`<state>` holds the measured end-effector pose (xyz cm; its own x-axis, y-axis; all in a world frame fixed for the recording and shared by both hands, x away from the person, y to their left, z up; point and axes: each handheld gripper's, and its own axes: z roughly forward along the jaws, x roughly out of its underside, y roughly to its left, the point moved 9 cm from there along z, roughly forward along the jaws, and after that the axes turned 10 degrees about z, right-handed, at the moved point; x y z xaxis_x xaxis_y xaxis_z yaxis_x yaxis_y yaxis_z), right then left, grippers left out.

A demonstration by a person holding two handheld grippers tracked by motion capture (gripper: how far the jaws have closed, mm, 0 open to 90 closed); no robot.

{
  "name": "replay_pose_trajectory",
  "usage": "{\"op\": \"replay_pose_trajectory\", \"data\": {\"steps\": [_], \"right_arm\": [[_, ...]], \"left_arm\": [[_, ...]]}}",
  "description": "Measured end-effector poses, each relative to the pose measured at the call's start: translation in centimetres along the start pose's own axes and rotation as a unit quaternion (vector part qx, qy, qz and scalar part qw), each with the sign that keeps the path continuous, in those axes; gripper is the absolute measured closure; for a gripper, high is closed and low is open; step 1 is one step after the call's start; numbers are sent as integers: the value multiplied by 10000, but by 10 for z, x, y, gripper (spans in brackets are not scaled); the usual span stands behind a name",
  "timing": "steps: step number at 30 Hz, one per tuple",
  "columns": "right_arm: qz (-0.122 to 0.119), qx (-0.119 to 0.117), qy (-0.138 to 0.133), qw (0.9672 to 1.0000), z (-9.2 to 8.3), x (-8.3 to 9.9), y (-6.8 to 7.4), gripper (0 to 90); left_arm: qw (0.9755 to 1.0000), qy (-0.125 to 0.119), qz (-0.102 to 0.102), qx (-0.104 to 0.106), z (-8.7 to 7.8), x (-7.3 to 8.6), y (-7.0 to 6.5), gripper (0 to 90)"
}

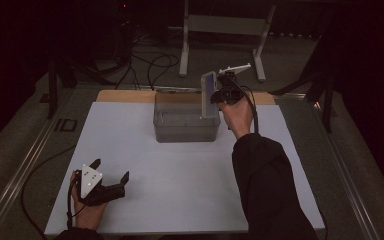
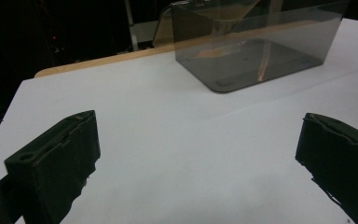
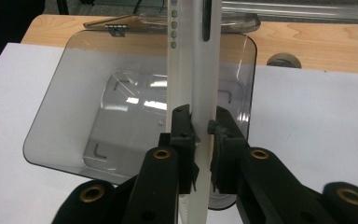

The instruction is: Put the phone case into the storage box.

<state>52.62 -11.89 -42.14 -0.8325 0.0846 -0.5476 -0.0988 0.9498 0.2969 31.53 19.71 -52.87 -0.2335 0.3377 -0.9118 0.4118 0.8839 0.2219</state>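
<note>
Right gripper view shows my right gripper [image 3: 201,128] with its jaws pinching a flat white device [image 3: 193,70], thin like a phone or small tablet, held on its edge above the clear plastic bin [image 3: 51,130]. From the high view I see this device [image 1: 209,94] upright at the right end of the bin [image 1: 180,125], which stands at the far middle of the white desk [image 1: 180,190].

My worry is the grip. The jaws hold only a narrow part near the lower end of the device, so the long part above can swing or slip if I turn my hand too fast. If I lower it not straight, its edge may hit the bin wall and push the light bin away, or the device may drop hard on the bin floor.

My left gripper [image 1: 111,176] rests near the front left of the desk, jaws spread wide with nothing between, well apart from the bin, so it cannot steady it.

I can read no brand or writing; I see only some small dots and a slot on the device edge.
</note>
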Motion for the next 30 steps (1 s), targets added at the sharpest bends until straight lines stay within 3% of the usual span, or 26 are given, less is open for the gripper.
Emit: {"op": "replay_pose_trajectory", "data": {"steps": [30], "right_arm": [[-26,261,114,9996,21,8,-7,822]], "left_arm": [[10000,-6,-3,3,0,0,0,5]]}}
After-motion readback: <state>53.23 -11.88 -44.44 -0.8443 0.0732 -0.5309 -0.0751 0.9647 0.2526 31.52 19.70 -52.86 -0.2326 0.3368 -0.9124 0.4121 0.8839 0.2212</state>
